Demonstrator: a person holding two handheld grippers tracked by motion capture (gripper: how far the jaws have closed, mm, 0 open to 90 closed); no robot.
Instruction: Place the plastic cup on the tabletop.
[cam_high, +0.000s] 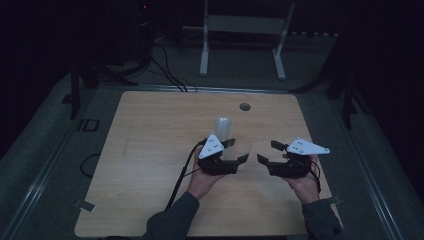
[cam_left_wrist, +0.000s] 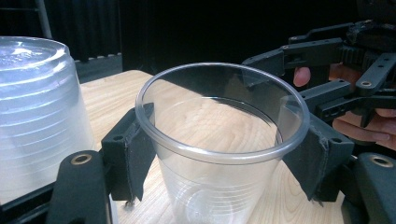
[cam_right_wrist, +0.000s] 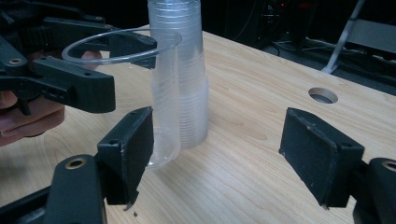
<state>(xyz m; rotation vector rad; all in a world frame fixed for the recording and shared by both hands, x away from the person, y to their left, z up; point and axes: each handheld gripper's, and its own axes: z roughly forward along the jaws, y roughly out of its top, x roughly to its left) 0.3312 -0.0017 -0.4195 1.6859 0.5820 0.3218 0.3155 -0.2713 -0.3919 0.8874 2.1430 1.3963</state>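
1. The left gripper (cam_left_wrist: 224, 158) pinches a clear plastic cup (cam_left_wrist: 219, 154) just under its rim, one jaw on each side; the cup stands upright on the light wooden table (cam_high: 150, 150).
2. A tall inverted stack of frosted plastic cups (cam_right_wrist: 184, 70) stands just beside that cup.
3. The right gripper (cam_right_wrist: 215, 144) hangs nearby, jaws spread wide around nothing.
4. A round hole (cam_high: 245, 106) lies farther back.
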